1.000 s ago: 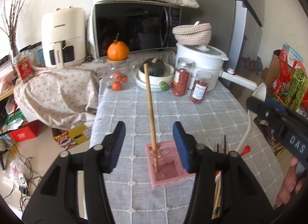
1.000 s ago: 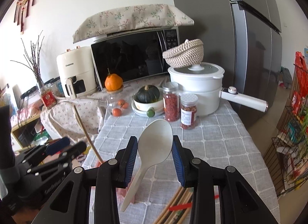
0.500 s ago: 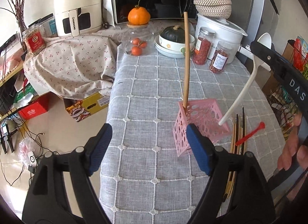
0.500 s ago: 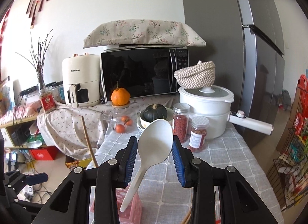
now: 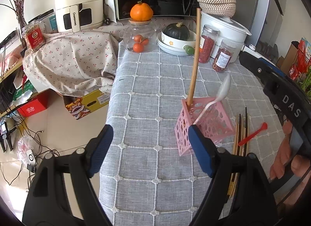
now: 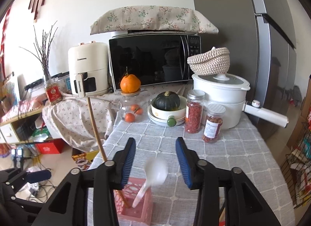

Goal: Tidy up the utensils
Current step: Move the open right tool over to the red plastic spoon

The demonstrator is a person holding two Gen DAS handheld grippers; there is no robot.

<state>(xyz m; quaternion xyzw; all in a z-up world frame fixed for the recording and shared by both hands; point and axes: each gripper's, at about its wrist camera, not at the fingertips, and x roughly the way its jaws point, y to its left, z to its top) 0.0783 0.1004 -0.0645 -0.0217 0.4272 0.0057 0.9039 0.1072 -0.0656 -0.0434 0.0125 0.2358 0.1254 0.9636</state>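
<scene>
A pink perforated holder [image 5: 206, 126] stands on the grey checked tablecloth and holds a long wooden stick [image 5: 194, 60] and a white spoon [image 5: 223, 89]. My left gripper [image 5: 149, 139] is open with nothing between its jaws; its right finger is just in front of the holder. In the right wrist view my right gripper [image 6: 156, 145] hovers above the holder [image 6: 136, 208]. Its jaws are opening, and the blurred white spoon [image 6: 155, 171] sits below them, free of the pads, with its handle in the holder. Several chopsticks [image 5: 241, 134] and a small red spoon [image 5: 252, 134] lie right of the holder.
At the back stand two red-filled jars [image 5: 208, 44], a white pot [image 5: 223, 29], a bowl with a green squash [image 5: 176, 31], a glass jar of oranges [image 5: 139, 37], a microwave [image 6: 153, 62] and an air fryer [image 6: 87, 70]. The table's left edge [image 5: 111, 109] drops to a cluttered floor.
My right gripper's jaws have spread and the white spoon has dropped from them into the pink holder. My left gripper earlier opened and backed off from the wooden stick, then kept still.
</scene>
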